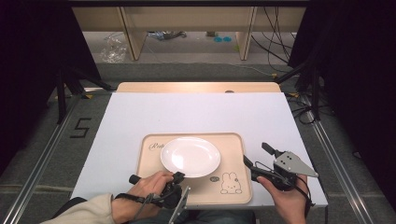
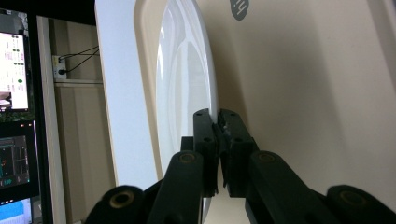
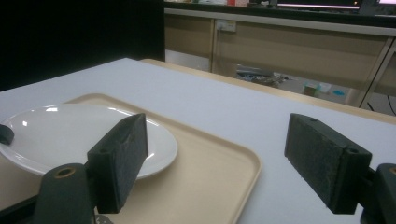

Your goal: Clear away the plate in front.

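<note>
Gripping: left gripper [image 1: 179, 177] has its jaws pressed onto the near rim of the white plate [image 1: 190, 156]; in the left gripper view the same pinch [image 2: 218, 140] sits on the plate edge [image 2: 187, 88], thin bite, rim only.
Plate position: lower centre of the high view, resting inside the beige tray [image 1: 233, 144], toward the tray's left-centre. Rabbit print [image 1: 229, 183] sits lower right of it on the tray floor.
Right gripper: [image 1: 256, 157] spread wide, lower right of the high view, just past the tray's right edge, holding nothing. Right gripper view shows both pads apart [image 3: 119, 161] with the tray corner [image 3: 243, 172] between them and the plate [image 3: 70, 135] at lower left.
Table: white top [image 1: 140, 116], tray sits at its near edge.
Risk 1: shallow pinch on a glossy rim. If lifted from one side, the plate's weight likely levers it out of the jaws; slip or drop back onto the tray.
Risk 2: dragging instead of lifting would probably push the plate into the tray lip, or shift the whole tray, since nothing pins it.
Risk 3: tray is close to the near table edge; a pull toward the person could slide it off.
Risk 4: right gripper is open and idle. If it closes on the tray edge late or crooked, the tray may tilt.
Can't tell: how far the jaw under the rim reaches.
</note>
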A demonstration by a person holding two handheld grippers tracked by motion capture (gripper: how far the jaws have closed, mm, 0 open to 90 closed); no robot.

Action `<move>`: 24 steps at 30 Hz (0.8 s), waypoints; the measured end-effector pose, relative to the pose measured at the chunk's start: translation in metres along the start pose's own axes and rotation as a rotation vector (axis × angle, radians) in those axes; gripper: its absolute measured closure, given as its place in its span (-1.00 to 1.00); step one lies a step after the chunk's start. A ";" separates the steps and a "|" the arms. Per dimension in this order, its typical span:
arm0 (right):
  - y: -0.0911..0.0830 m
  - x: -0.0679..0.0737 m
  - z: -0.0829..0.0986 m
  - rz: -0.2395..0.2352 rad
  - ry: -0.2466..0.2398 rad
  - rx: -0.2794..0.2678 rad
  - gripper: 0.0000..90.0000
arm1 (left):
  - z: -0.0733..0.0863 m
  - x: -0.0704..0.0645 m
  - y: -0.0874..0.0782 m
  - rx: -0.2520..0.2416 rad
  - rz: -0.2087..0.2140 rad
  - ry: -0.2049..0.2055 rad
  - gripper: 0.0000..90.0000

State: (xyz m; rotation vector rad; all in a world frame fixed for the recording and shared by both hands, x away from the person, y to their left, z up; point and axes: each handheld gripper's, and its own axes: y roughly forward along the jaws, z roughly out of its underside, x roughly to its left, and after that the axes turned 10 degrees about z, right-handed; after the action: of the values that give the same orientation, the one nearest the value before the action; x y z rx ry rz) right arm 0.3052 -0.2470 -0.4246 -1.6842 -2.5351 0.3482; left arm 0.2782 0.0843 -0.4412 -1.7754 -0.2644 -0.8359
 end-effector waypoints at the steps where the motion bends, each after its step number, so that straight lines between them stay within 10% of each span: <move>1: 0.000 0.000 0.000 0.000 0.000 0.001 -0.50 | 0.000 0.000 0.001 -0.004 0.004 -0.008 0.92; 24: 0.000 0.000 0.000 -0.004 -0.004 0.019 -0.50 | 0.008 0.003 0.011 -0.077 0.128 -0.124 0.90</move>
State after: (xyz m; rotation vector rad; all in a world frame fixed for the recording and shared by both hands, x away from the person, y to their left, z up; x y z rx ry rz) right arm 0.3051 -0.2468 -0.4250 -1.6729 -2.5299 0.3742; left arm 0.2898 0.0863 -0.4483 -1.8987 -0.1989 -0.6535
